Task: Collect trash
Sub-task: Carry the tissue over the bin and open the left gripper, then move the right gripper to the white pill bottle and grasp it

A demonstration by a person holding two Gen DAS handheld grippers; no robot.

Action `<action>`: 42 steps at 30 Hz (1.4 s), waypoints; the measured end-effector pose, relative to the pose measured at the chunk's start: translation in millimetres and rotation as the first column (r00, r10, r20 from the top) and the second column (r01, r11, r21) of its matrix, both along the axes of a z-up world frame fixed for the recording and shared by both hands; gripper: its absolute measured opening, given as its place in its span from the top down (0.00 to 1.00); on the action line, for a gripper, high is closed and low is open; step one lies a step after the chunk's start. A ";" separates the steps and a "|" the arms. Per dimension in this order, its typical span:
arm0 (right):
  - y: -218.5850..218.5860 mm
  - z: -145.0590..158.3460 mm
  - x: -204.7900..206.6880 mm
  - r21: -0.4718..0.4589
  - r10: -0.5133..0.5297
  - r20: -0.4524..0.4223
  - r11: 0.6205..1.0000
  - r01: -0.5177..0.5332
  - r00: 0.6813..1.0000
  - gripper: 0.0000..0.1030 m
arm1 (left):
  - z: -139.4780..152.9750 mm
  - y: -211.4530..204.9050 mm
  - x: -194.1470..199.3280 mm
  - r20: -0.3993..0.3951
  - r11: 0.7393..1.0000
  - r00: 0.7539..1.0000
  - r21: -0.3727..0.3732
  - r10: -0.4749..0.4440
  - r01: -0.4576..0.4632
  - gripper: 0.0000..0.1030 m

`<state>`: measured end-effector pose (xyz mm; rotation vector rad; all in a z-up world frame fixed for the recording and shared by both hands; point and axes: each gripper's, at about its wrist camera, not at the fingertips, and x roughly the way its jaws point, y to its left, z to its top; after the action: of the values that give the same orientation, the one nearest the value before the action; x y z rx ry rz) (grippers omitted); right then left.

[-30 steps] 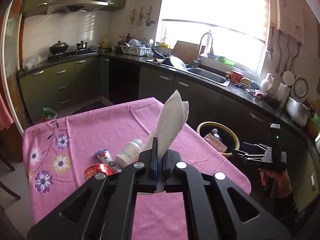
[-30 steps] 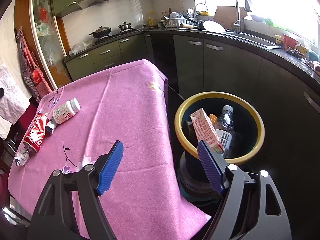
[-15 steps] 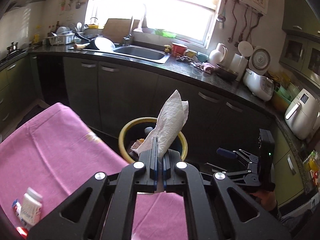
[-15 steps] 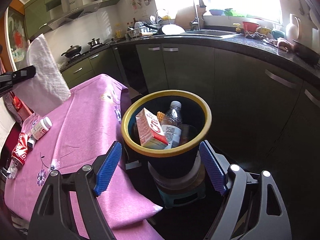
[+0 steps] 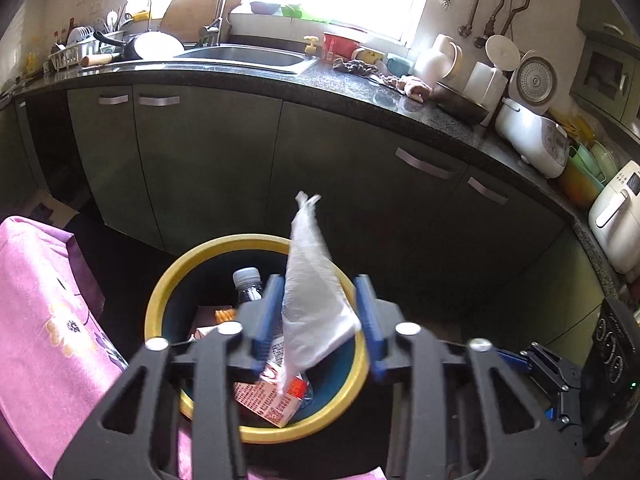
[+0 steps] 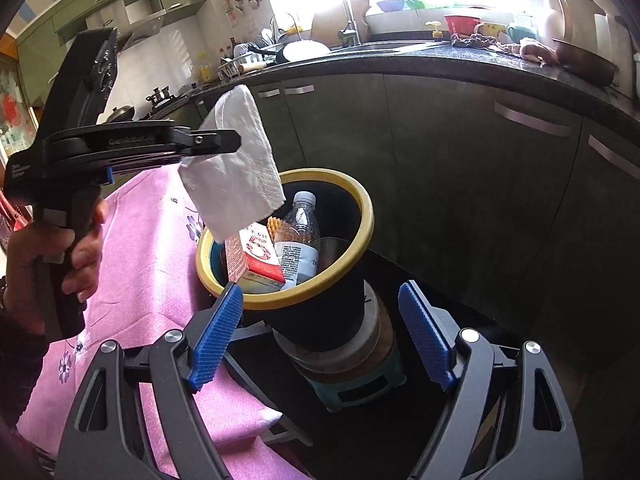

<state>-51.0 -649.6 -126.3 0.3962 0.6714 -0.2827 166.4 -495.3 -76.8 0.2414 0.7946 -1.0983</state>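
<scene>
A white paper towel [image 5: 308,248] hangs between the blue pads of my left gripper [image 5: 318,280], right over the yellow-rimmed black trash bin [image 5: 168,280]. The jaws are opening and the pads stand apart from the towel. In the right wrist view the same towel [image 6: 236,172] droops from the left gripper's tip [image 6: 236,140] above the bin [image 6: 360,236]. Inside the bin lie a red-and-white carton [image 6: 260,256] and a plastic bottle [image 6: 300,236]. My right gripper [image 6: 320,292] is open and empty, low in front of the bin.
The pink flowered tablecloth [image 6: 140,260] borders the bin on the left. The bin stands on a small stool [image 6: 360,384]. Dark green cabinets [image 5: 360,200] under a crowded counter curve behind it. A person's hand [image 6: 80,256] grips the left gripper's handle.
The left gripper swung from over the table to above the bin and its jaws have parted, freeing the towel. The right gripper turned toward the bin and stayed open.
</scene>
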 end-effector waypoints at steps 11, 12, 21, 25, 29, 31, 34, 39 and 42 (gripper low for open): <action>22.8 7.3 7.4 -0.014 0.052 0.014 0.999 -0.052 0.999 0.22 | 69.2 124.6 -38.6 0.104 0.980 0.983 -0.151 0.150 -0.133 0.28; 26.9 7.7 9.4 -0.016 0.064 0.012 0.998 -0.063 0.998 0.22 | 74.6 142.6 -45.5 0.113 0.976 0.980 -0.161 0.164 -0.144 0.26; 71.5 14.3 31.5 -0.047 0.175 -0.002 0.983 -0.175 0.984 0.22 | 98.6 303.3 -99.4 0.225 0.905 0.881 -0.201 0.416 -0.375 0.10; 97.3 17.7 49.0 -0.060 0.248 -0.018 0.967 -0.249 0.969 0.22 | 98.2 371.0 -106.2 0.219 0.831 0.804 -0.211 0.553 -0.514 0.07; 133.5 24.1 71.5 -0.076 0.349 -0.028 0.934 -0.350 0.937 0.22 | 94.3 430.2 -111.0 0.205 0.752 0.724 -0.219 0.659 -0.622 0.07; 154.5 28.8 84.4 -0.088 0.405 -0.033 0.910 -0.406 0.914 0.22 | 90.8 456.4 -114.1 0.188 0.714 0.689 -0.224 0.700 -0.663 0.07; 193.1 35.9 106.8 -0.105 0.496 -0.039 0.861 -0.497 0.867 0.22 | 85.9 484.0 -118.2 0.167 0.665 0.644 -0.233 0.746 -0.710 0.07; 268.1 40.3 145.4 -0.123 0.656 -0.057 0.744 -0.657 0.753 0.22 | 79.9 514.4 -122.1 0.133 0.620 0.607 -0.243 0.783 -0.746 0.07; 309.6 40.6 167.5 -0.146 0.724 -0.065 0.674 -0.724 0.687 0.21 | 76.1 525.0 -124.5 0.126 0.614 0.603 -0.242 0.787 -0.751 0.07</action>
<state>116.5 -340.0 -85.7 -0.0548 0.7524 0.4335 41.9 29.7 -0.7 -0.1342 0.5033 -0.2768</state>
